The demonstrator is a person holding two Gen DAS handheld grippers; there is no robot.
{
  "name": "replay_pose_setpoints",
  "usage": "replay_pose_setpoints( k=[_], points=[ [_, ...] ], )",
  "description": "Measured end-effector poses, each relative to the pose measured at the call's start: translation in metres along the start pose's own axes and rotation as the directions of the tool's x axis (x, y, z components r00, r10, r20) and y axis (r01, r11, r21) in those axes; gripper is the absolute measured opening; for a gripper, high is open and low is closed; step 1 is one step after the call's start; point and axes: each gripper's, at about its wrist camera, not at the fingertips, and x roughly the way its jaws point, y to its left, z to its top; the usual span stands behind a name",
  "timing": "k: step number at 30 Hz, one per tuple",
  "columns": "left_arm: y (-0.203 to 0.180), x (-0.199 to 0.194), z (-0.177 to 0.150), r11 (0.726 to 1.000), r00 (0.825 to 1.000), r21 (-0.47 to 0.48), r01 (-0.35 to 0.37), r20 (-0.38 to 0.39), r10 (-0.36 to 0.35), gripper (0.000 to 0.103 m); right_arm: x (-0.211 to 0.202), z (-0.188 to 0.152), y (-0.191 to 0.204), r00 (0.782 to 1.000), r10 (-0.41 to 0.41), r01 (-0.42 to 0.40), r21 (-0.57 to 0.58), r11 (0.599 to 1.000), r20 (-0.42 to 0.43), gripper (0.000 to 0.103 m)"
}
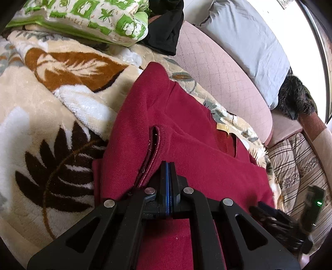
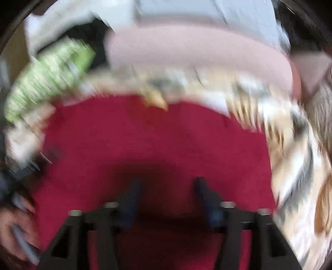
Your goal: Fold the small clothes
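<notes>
The red garment [image 1: 186, 149] is soft matt fleece with a fine nap, and a ribbed stitched edge runs along its slit. Under it, the leaf-print blanket [image 1: 41, 116] at the left of the frame is thick, plush pile with a slight sheen. The pink cushion [image 1: 217, 68] at upper right is smooth quilted cloth. The left gripper [image 1: 168, 166] is matt black plastic with shiny metal pins and blue pads. The right wrist view is blurred; the right gripper [image 2: 168, 187] looks matt black

A home bedroom: a bed spread with a leaf-print fleece blanket [image 1: 41, 116], a green quilt [image 1: 93, 18], a grey pillow [image 1: 249, 45] and a pink mattress pad [image 1: 220, 70].
</notes>
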Motion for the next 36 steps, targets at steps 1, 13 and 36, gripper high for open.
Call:
replay_pose_setpoints(
  k=[1, 13, 36],
  points=[
    [-0.002, 0.0, 0.002, 1.0, 1.0, 0.0, -0.008, -0.011, 0.008, 0.002, -0.005, 0.001, 0.0, 1.0, 0.003, -0.003, -0.004, 1.0, -0.007, 0.064],
    [-0.029, -0.15, -0.035, 0.968, 0.99, 0.247, -0.036, -0.12, 0.067, 0.065, -0.177, -0.108, -0.036, 0.988, -0.016, 0.005, 0.072, 0.997, 0.154, 0.064],
    [0.03, -0.203, -0.164, 0.932, 0.83, -0.124, 0.342, -0.424, -0.361, 0.066, -0.239, -0.24, -0.033, 0.994, 0.086, -0.096, 0.158, 0.983, 0.067, 0.065]
  ],
)
